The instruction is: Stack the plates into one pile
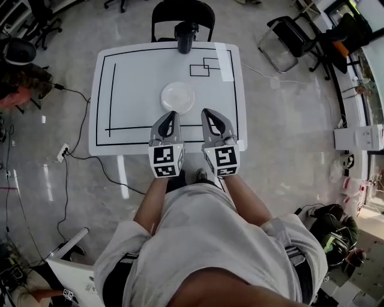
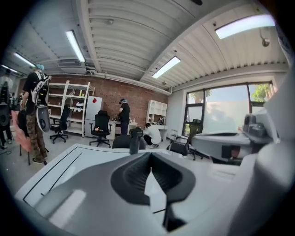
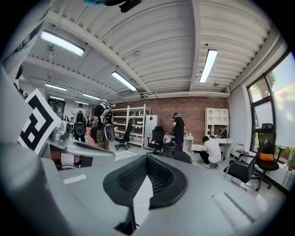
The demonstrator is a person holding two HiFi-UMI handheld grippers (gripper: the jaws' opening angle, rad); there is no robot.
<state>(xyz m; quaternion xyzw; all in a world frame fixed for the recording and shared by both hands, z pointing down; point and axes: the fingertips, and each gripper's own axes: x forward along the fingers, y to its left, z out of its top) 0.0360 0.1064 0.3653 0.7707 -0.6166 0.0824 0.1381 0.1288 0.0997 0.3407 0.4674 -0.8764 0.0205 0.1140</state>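
Note:
A white plate pile (image 1: 177,96) sits near the middle of the white table (image 1: 132,78), seen only in the head view. My left gripper (image 1: 171,114) hangs just in front of the plates, lifted above the table's near edge, jaws shut with nothing between them. Beside it on the right, my right gripper (image 1: 206,112) is likewise shut and empty. In the left gripper view the left gripper (image 2: 150,156) points almost level across the table toward the room. The right gripper (image 3: 146,159) in its own view also points out level; no plate shows in either gripper view.
A dark cup (image 1: 186,37) stands at the table's far edge, also visible as a dark cup (image 2: 134,140) in the left gripper view. A black chair (image 1: 183,15) stands behind it. Black lines mark the tabletop. Cables lie on the floor at left. People stand at the room's far side.

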